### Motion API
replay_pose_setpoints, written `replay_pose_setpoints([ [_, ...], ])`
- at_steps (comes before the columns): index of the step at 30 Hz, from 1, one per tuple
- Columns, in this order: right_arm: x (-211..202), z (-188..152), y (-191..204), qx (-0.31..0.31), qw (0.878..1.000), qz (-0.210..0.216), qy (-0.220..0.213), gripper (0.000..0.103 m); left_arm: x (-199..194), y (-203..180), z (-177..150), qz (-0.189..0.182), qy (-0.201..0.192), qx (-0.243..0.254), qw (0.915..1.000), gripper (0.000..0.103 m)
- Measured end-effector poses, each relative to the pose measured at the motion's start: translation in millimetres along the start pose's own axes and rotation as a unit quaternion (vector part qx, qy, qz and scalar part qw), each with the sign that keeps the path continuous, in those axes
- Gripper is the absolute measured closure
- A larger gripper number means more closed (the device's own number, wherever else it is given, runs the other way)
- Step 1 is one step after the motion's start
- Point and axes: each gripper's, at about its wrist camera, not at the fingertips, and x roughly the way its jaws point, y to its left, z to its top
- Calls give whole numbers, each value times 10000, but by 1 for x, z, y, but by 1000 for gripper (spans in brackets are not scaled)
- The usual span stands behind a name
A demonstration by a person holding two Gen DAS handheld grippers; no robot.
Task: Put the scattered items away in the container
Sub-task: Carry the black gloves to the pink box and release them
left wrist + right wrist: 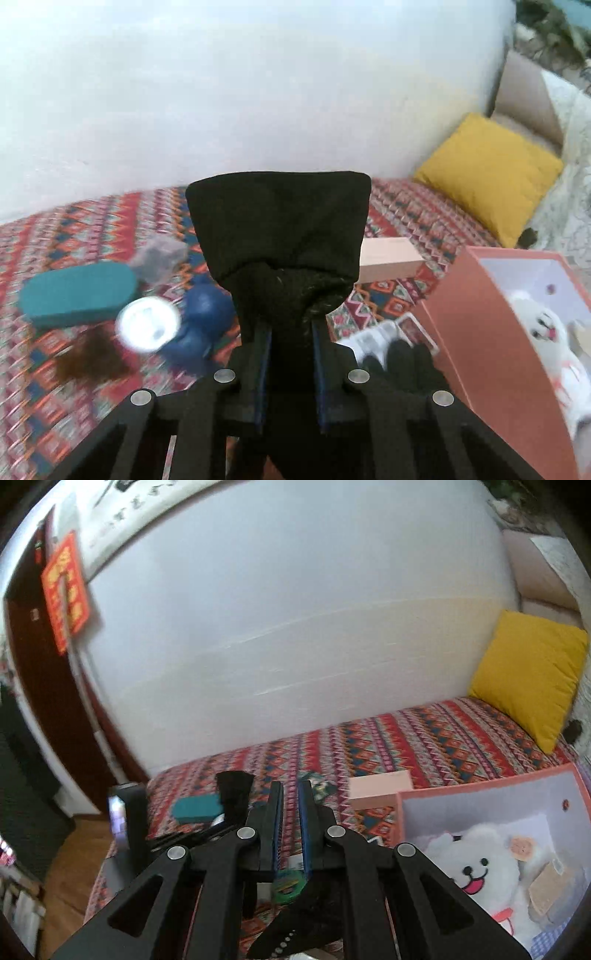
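Note:
In the left wrist view my left gripper (291, 328) is shut on a black knitted cloth (280, 229), which stands up from the fingers above the patterned bedspread (92, 229). The pink container (476, 325) sits at the right with a white plush toy (546, 332) inside. In the right wrist view my right gripper (290, 790) is shut, with only a thin slit between its pads and nothing in it. It hovers left of the container (480, 781). The black cloth (234, 786) shows further left.
On the bedspread lie a teal case (77, 295), a blue figure (207, 314), a round white shiny thing (147, 325), a brown clump (88, 358), a grey translucent box (159, 254) and a pale pink box (388, 258). A yellow cushion (487, 177) leans at the back right. White wall behind.

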Motion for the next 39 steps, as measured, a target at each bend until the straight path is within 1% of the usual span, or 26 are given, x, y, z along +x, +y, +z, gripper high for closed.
replay_pose_setpoints([
  [1,6,-4,2,-40,9997,70,248,93,-15,3,-7,36,-47,15,10000,89],
  [2,12,-8,5,-79,9986,140,497,89,-27,6,-16,88,-71,43,9999,89],
  [3,19,-12,7,-116,9969,194,750,61,-38,11,-25,125,-83,49,9999,89],
  [4,34,-24,7,-114,9941,30,1081,16,-45,14,-33,162,-78,33,9998,89],
  [5,48,-36,8,-111,9899,-134,1410,2,-52,17,-41,203,-67,13,9998,89],
  [8,92,-77,9,-161,9697,-588,2366,1,-66,24,-60,318,-36,-19,9995,89],
  [9,102,-89,9,-156,9640,-613,2581,0,-69,27,-66,350,-1,-26,9994,89],
  [10,108,-98,12,-274,9598,-728,2696,0,-71,29,-70,355,36,-63,9993,89],
  [11,112,-105,20,-586,9567,-1003,2670,0,-73,32,-72,340,66,-124,9993,89],
  [12,119,-114,23,-909,9487,-1271,2749,2,-74,35,-74,320,96,-189,9993,89],
  [13,124,-121,26,-1141,9414,-1339,2878,24,-75,36,-76,314,103,-219,9992,89],
  [14,129,-128,29,-1356,9335,-1389,3013,49,-77,37,-78,314,100,-233,9992,89],
  [15,136,-139,27,-1366,9279,-1212,3252,97,-79,37,-80,314,97,-248,9992,89],
  [16,136,-142,28,-1408,9253,-1136,3334,95,-82,37,-82,322,86,-244,9991,89],
  [18,128,-142,36,-1640,9283,-1085,3157,96,-88,39,-84,323,39,-277,9991,89],
  [19,121,-136,39,-1564,9362,-861,3027,96,-92,41,-88,310,13,-317,9990,89],
  [21,96,-117,49,-1385,9566,-260,2552,96,-100,43,-90,280,-59,-429,9987,89],
  [22,84,-108,53,-1312,9631,-41,2350,96,-104,43,-89,263,-104,-482,9984,89],
  [24,54,-87,60,-1050,9746,537,1905,96,-115,43,-85,247,-246,-542,9979,89],
  [26,25,-72,69,-911,9788,996,1541,96,-129,42,-81,242,-423,-549,9973,89],
  [27,19,-67,76,-876,9793,1135,1426,96,-140,40,-78,244,-550,-544,9967,89],
  [30,-17,-55,91,-888,9787,1524,1049,96,-171,40,-69,238,-906,-593,9938,89],
  [33,-46,-52,119,-1064,9770,1710,701,96,-204,39,-62,227,-1260,-630,9898,89],
  [36,-82,-46,141,-1217,9715,2002,355,96,-234,32,-57,275,-1572,-521,9858,89],
  [39,-125,-43,163,-1387,9639,2273,-53,96,-258,22,-55,191,-1773,-379,9832,89],
])
